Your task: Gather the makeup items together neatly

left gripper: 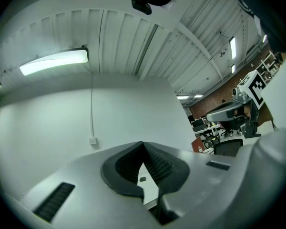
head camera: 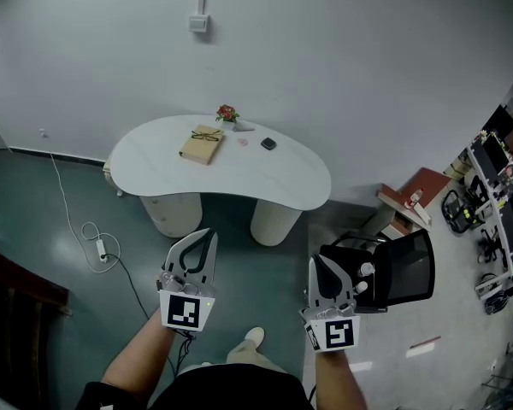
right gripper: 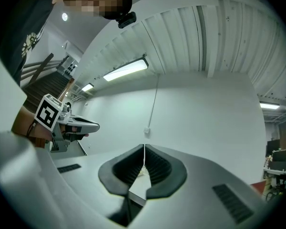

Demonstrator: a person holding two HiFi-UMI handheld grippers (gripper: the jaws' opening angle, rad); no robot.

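Note:
A white kidney-shaped table (head camera: 154, 173) stands by the far wall in the head view. On it lie a small black compact (head camera: 268, 143), a tiny pink item (head camera: 244, 142) and a grey piece (head camera: 242, 127) beside a red flower (head camera: 227, 113). My left gripper (head camera: 207, 233) and right gripper (head camera: 319, 261) hang over the floor, well short of the table, both shut and holding nothing. In the left gripper view the gripper (left gripper: 143, 143) has its tips together, and the black compact (left gripper: 142, 179) shows through the gap below them. The right gripper (right gripper: 144, 147) is likewise shut in its own view.
A tan book with glasses on it (head camera: 202, 143) lies at the table's left. A black office chair (head camera: 402, 267) stands close to my right gripper. A cable with a power strip (head camera: 101, 248) lies on the floor at left. Desks and chairs (head camera: 496, 203) crowd the far right.

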